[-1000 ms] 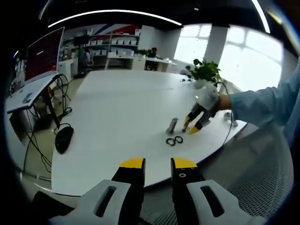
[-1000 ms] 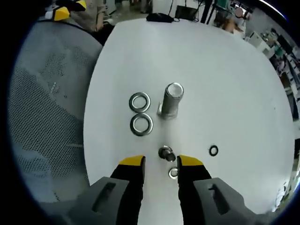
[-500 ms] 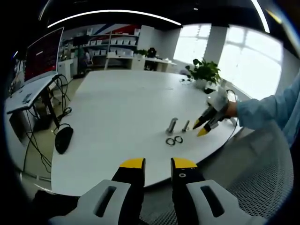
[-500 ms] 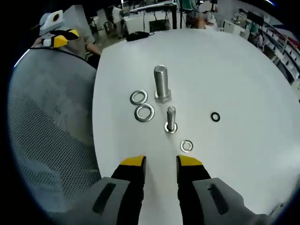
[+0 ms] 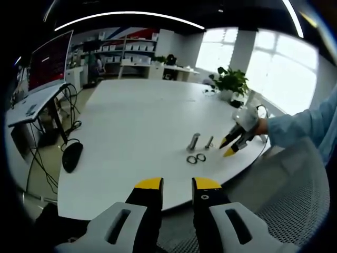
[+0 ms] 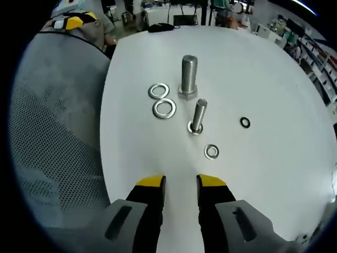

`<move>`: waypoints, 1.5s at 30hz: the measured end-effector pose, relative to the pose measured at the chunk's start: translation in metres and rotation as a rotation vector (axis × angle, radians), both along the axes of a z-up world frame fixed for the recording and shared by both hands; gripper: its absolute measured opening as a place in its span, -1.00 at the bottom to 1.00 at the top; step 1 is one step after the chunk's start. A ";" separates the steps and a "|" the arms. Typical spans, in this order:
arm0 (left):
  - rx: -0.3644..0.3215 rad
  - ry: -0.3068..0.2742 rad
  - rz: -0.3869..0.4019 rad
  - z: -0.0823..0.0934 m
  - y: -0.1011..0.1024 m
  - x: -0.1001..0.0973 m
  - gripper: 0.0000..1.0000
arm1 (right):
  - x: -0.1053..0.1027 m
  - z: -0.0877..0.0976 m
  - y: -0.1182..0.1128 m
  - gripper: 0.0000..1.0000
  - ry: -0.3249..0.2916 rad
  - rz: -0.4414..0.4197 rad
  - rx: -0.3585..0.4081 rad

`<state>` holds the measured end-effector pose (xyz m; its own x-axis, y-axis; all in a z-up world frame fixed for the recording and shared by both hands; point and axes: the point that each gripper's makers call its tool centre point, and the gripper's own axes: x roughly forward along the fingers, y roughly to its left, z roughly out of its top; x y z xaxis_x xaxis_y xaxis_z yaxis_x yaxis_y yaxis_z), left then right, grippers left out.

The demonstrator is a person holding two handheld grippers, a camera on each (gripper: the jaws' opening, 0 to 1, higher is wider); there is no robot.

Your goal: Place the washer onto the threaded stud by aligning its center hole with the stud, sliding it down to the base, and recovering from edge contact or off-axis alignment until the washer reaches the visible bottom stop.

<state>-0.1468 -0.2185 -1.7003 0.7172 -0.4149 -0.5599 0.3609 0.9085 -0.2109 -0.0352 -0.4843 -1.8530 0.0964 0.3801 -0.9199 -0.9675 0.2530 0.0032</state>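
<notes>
The right gripper (image 6: 179, 182) hovers low over the white round table (image 6: 274, 74), yellow-tipped jaws a narrow gap apart and holding nothing. Ahead of it stand two studs: a large silver hex-head bolt (image 6: 188, 76) upright on its head, and nearer, a smaller threaded silver stud (image 6: 198, 116) that appears to have a washer seated at its base already, though the picture is too small to be sure.

Loose on the table is a small silver flat washer (image 6: 211, 152), just beside the smaller stud and nearest the jaws. Two larger silver washers (image 6: 161, 100) lie side by side to the left of the big bolt, and a small dark ring (image 6: 245, 122) sits apart to the right.

The trouble ahead, as it looks: these washers lie flat and thin on a smooth top, so the jaw tips could skid over one or flick it away. Take the wrong size and the hole won't suit the stud. Come in tilted and the rim may catch on the threads, or knock the free-standing stud over.

The left gripper (image 5: 176, 184) waits near the table edge, jaws narrowly parted, empty.
</notes>
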 end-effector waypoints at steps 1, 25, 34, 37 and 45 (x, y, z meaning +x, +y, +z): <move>0.000 0.000 0.000 0.000 0.000 0.000 -0.61 | 0.000 0.000 0.000 -0.47 0.005 0.006 -0.015; 0.002 -0.002 0.011 0.000 0.001 0.000 -0.62 | 0.000 -0.002 0.007 -0.48 0.011 0.079 -0.160; 0.010 0.002 0.005 -0.001 0.001 -0.001 -0.62 | 0.000 -0.002 0.008 -0.48 0.012 0.081 -0.183; 0.012 0.004 0.003 -0.002 0.002 -0.001 -0.62 | -0.002 -0.002 0.009 -0.49 0.008 0.095 -0.188; 0.014 0.006 0.001 -0.002 0.001 -0.001 -0.61 | -0.003 -0.002 0.009 -0.53 0.003 0.100 -0.196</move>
<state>-0.1477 -0.2171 -1.7022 0.7145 -0.4061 -0.5697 0.3586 0.9118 -0.2002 -0.0380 -0.4757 -1.8555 0.0646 0.2016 -0.9773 -0.9878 0.1523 -0.0338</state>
